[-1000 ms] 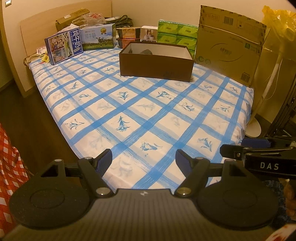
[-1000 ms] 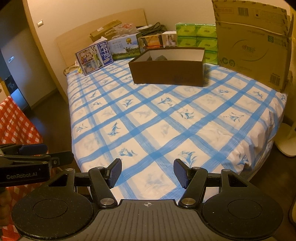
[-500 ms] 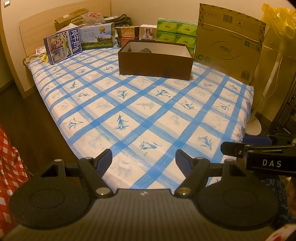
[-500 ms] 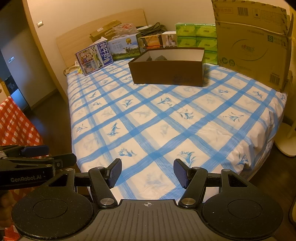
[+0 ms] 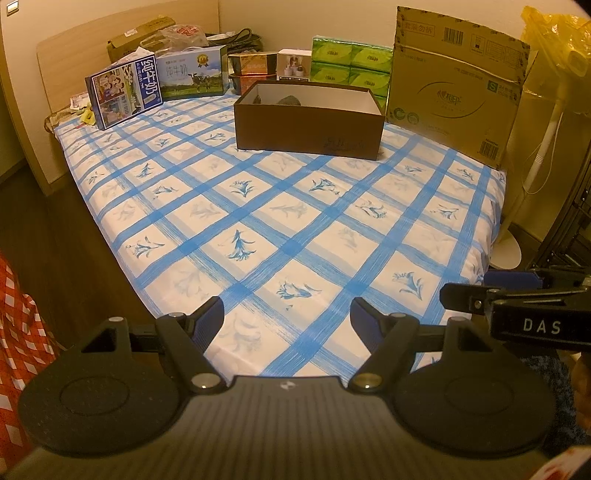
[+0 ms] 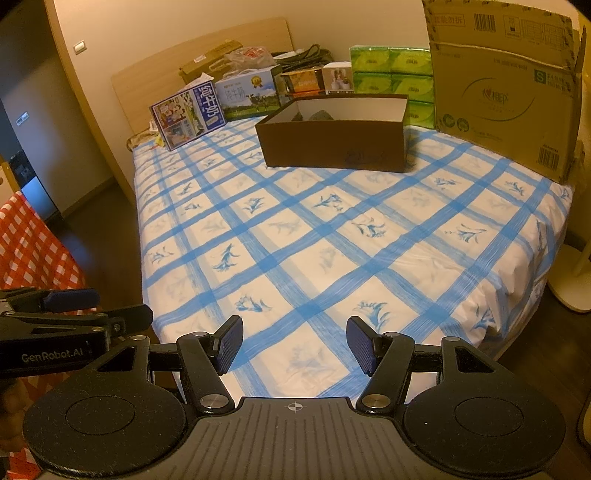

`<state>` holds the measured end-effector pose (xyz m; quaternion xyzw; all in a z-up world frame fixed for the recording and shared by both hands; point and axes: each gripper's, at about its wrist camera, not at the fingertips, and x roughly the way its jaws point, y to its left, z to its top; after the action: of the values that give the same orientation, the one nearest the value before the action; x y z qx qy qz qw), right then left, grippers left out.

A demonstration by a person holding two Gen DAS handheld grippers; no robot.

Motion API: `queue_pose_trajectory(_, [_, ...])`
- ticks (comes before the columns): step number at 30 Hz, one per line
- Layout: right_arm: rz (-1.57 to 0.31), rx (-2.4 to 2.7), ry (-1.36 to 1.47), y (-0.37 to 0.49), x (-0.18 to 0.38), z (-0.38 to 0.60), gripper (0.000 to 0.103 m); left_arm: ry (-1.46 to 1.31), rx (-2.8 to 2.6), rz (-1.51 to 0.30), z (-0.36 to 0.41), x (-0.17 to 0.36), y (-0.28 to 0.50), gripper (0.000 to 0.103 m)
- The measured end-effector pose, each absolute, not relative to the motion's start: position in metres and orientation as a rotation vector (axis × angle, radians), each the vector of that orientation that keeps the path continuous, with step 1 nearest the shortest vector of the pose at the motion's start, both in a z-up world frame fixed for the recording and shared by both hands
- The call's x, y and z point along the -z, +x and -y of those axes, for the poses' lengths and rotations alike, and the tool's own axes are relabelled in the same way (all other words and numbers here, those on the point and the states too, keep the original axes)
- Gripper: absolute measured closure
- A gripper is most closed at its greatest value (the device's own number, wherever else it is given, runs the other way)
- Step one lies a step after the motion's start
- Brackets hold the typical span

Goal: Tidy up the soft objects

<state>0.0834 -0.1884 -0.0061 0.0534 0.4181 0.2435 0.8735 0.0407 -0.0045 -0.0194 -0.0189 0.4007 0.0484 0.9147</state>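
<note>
a bed with a blue-and-white checked sheet point(image 5: 280, 221) fills the middle of both views. a wooden headboard point(image 6: 177, 70) stands at its far end. two milk cartons point(image 5: 125, 94) lean near the headboard, with a plastic bag point(image 5: 181, 35) and a flat cardboard box point(image 5: 140, 31) behind them. green tissue packs point(image 5: 351, 64) are stacked at the far edge. a large flattened cardboard carton point(image 5: 458, 81) stands upright at the right edge of the bed. a white fan stand point(image 5: 509, 251) rests on the floor beside the bed. red checked fabric point(image 6: 29, 243) shows at the left.

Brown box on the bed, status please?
Left gripper, right gripper open, empty. Brown box holds dark items. Bedsheet between, nothing blocking.
</note>
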Motion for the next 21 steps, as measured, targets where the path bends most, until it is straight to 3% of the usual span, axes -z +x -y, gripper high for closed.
queue_pose_trajectory(21, [-0.874, -0.509, 0.112, 0.084, 0.0066, 0.1888, 0.041, -0.04, -0.1, -0.825, 0.0049, 0.0195, 0.0413, 0.029])
